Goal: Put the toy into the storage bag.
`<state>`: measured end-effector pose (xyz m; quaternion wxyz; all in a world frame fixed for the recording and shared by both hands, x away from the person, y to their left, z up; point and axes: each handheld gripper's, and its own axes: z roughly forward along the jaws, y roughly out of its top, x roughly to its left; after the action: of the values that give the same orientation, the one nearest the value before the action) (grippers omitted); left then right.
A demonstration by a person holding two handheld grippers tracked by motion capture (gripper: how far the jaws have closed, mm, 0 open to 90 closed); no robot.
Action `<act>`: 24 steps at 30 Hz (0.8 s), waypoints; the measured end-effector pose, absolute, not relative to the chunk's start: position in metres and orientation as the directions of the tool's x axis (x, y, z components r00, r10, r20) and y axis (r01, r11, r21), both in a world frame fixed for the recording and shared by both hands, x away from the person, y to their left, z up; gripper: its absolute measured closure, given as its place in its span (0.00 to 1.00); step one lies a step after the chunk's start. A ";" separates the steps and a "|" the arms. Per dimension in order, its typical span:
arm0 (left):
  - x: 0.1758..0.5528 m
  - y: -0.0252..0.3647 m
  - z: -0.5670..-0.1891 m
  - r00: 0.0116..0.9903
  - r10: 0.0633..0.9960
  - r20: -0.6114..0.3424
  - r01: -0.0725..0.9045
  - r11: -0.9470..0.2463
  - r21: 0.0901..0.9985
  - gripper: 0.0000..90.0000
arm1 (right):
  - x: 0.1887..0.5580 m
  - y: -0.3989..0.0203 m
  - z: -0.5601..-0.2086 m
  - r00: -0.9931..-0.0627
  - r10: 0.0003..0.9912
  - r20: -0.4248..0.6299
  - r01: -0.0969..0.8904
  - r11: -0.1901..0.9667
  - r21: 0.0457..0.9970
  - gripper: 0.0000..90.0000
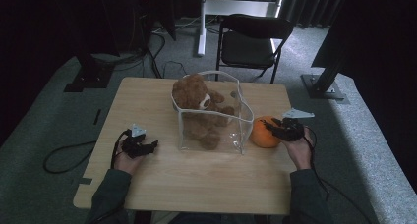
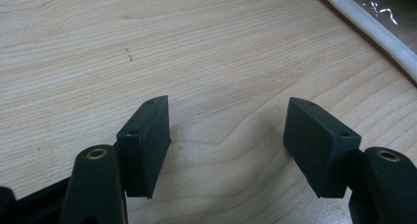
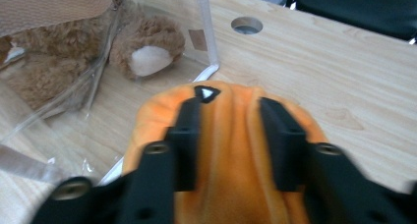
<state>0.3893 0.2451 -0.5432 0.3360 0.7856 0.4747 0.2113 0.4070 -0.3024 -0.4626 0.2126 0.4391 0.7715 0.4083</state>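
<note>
High view: the plush pumpkin (image 1: pixel 264 132) sits near the table's (image 1: pixel 196 184) right edge, touching the clear bag (image 1: pixel 216 113) holding a teddy bear (image 1: pixel 199 106).

Left gripper view: the left gripper (image 2: pixel 228 140) gapes empty over bare wood.

Right gripper view: the right gripper (image 3: pixel 231 135) lies on the pumpkin (image 3: pixel 231 160) — whether its jaws pinch it, I cannot tell.

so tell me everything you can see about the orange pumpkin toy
The orange pumpkin toy looks soft and plush, round, with shallow ribs down its sides and a small black-and-white face mark in the right gripper view. It sits on the wooden table, right beside the clear bag with the teddy bear, seeming to touch the bag's lower edge. The right gripper lies over its top, jaws resting on the fabric; whether they pinch it is unclear.
</note>
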 end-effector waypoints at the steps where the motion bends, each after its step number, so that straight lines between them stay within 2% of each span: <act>1: 0.389 0.245 -0.543 0.460 0.888 0.013 0.604 -0.324 0.728 0.39 | 0.407 -0.303 -0.462 -0.526 0.850 0.034 0.509 0.283 0.813 0.53; 4: 0.389 0.245 -0.543 0.460 0.888 0.013 0.604 -0.324 0.728 0.39 | 0.405 -0.304 -0.460 -0.535 0.844 0.026 0.505 0.295 0.811 0.48; 9: 0.389 0.245 -0.543 0.460 0.888 0.013 0.604 -0.323 0.728 0.39 | 0.393 -0.303 -0.450 -0.598 0.801 -0.013 0.441 0.342 0.830 0.39; 13: 0.389 0.245 -0.543 0.460 0.888 0.013 0.604 -0.324 0.728 0.39 | 0.385 -0.294 -0.447 -0.645 0.762 -0.056 0.410 0.408 0.816 0.39; 16: 0.389 0.245 -0.543 0.460 0.888 0.012 0.604 -0.323 0.728 0.39 | 0.385 -0.290 -0.450 -0.641 0.760 -0.103 0.412 0.454 0.790 0.37; 22: 0.389 0.245 -0.543 0.459 0.888 0.012 0.604 -0.322 0.729 0.39 | 0.392 -0.287 -0.464 -0.613 0.779 -0.132 0.433 0.471 0.769 0.15; 24: 0.389 0.245 -0.543 0.460 0.888 0.012 0.604 -0.323 0.729 0.39 | 0.394 -0.285 -0.466 -0.597 0.787 -0.154 0.434 0.479 0.763 0.12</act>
<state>0.3892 0.2451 -0.5432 0.3362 0.7854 0.4749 0.2112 0.3940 -0.2851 -0.4664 0.2519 0.3713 0.8222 0.3502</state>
